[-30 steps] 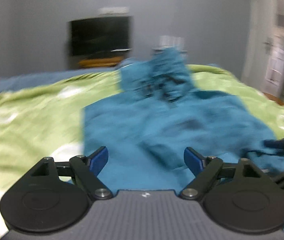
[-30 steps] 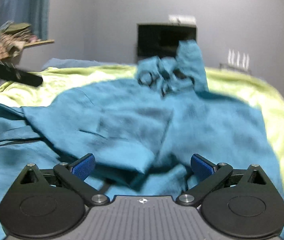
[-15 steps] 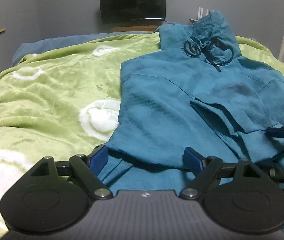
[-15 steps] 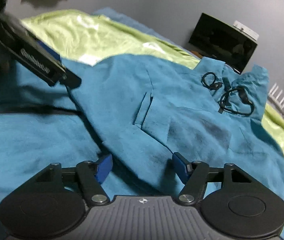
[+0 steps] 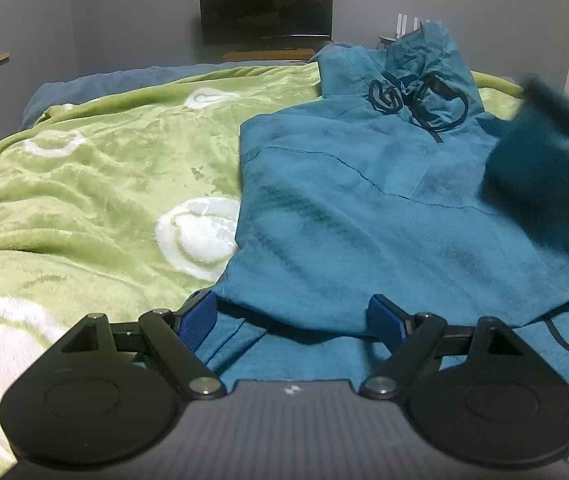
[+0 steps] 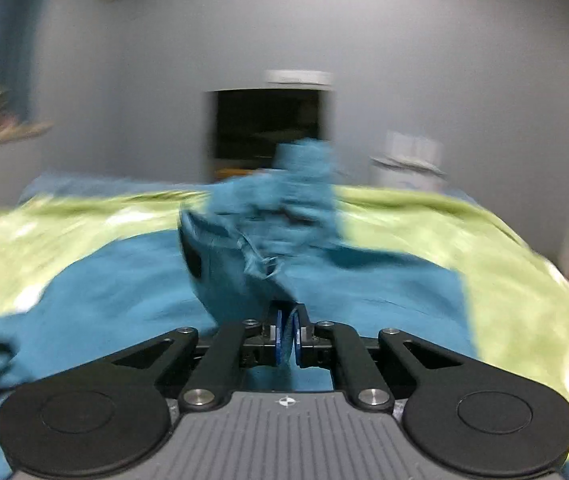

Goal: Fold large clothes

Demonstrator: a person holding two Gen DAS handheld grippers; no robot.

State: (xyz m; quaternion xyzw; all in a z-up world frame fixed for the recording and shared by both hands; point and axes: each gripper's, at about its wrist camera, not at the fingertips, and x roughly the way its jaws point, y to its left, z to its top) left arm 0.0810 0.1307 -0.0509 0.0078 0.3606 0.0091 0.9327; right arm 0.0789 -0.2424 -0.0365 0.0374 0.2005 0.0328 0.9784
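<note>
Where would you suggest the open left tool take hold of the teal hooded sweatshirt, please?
Grip the folded near-left hem edge of the teal hooded sweatshirt, coming low from the near side. That edge lies raised over the layer beneath, already between the open left tool pads, beside the green fleece blanket.

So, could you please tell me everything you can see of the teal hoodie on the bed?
The teal hoodie lies spread front-up on the green blanket, its hood at the far end with a dark drawstring looped below it. The fabric looks soft and fleecy. The right gripper, whose jaws have just been closing, pinches a bunched fold and lifts it. The open left gripper straddles the near folded edge.
</note>
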